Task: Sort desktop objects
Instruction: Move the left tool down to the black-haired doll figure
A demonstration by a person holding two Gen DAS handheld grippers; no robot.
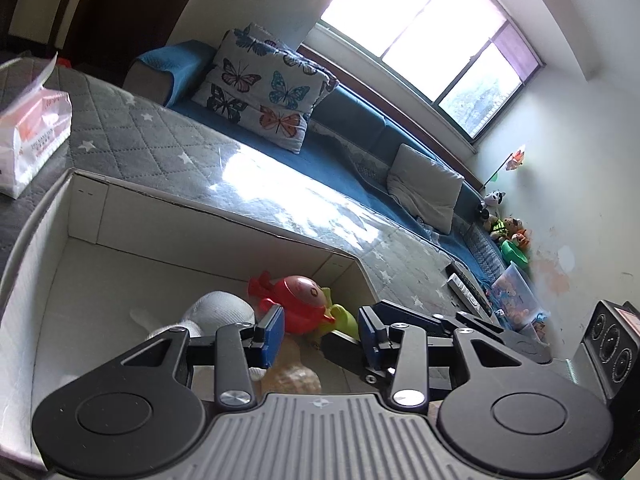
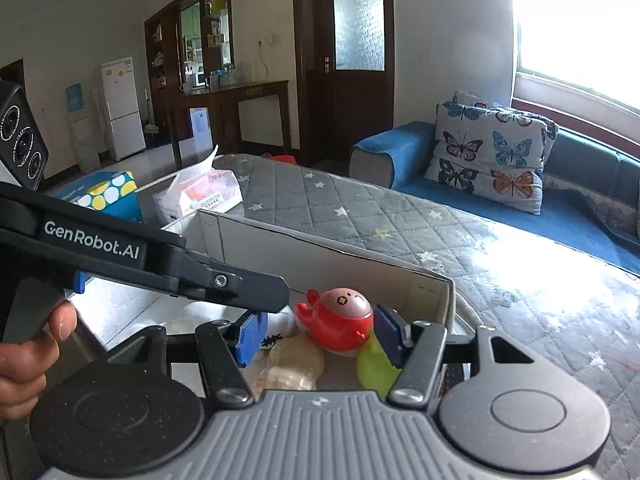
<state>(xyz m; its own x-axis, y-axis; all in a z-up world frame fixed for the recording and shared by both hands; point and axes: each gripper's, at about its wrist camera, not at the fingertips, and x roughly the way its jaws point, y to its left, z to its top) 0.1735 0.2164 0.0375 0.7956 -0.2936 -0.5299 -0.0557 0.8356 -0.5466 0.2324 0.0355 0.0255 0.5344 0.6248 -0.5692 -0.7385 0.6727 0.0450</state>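
Your left tongs (image 1: 320,330) are spread wide and empty, low centre of the left view, over the white cardboard box (image 1: 168,216). Inside, left to right: white plush (image 1: 222,312), red toy (image 1: 298,300), green piece (image 1: 344,318). Your right tongs (image 2: 318,334) hang parted and empty over the same box, lower centre.

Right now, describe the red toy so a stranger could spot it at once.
Find the open white cardboard box on the grey star-quilted table. In its near corner lies the red toy, round with a pink domed top, between a white sock and a lime-green piece; it is the only red thing there.
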